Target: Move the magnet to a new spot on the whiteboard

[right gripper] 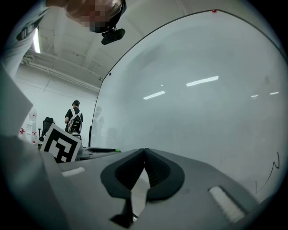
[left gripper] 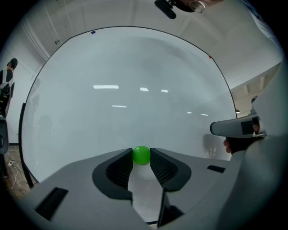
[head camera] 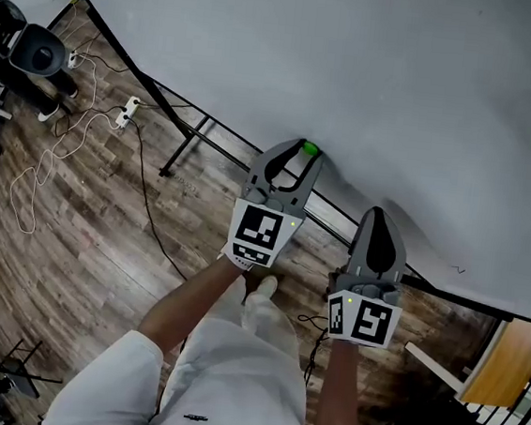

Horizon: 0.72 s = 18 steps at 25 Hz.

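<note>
magnet point(left gripper: 141, 154): bright green. whiteboard point(head camera: 375, 67): white, thin black frame. left gripper point(head camera: 306, 153) and right gripper point(head camera: 379, 213): grey shells, fingers point(left gripper: 119, 168) lined black. marker cubes point(head camera: 261, 233): black squares on white. floor point(head camera: 75, 225): brown wood planks. clothing point(head camera: 230, 373): white.

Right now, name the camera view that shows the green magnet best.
The left gripper view: the green magnet sits large and centred, pinched between the jaws of the left gripper at the whiteboard. The head view shows only a small green dot at the jaw tips; the right gripper view, barely a green speck.
</note>
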Motion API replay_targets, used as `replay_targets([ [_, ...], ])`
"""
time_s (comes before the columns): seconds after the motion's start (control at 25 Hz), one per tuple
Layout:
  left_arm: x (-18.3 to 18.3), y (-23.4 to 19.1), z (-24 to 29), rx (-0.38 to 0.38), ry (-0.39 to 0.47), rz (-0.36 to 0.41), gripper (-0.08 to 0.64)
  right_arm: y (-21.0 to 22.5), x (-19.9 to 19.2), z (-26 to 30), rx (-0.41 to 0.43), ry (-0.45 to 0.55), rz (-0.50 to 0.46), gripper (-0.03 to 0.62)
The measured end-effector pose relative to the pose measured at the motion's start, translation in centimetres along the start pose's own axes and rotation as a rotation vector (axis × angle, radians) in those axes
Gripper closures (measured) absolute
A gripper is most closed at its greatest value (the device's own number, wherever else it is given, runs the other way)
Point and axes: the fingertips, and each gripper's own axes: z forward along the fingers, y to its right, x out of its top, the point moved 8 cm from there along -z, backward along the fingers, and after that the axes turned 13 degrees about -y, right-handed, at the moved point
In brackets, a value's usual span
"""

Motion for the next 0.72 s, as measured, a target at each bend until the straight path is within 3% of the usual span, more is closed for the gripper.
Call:
replay_targets([
  [0.72, -0.19, -0.28, -0.6, 0.015, -0.006, -0.018, 0.433, -0.23, 0.39, -0.21, 0.004, 0.009, 0.011, 0.586],
])
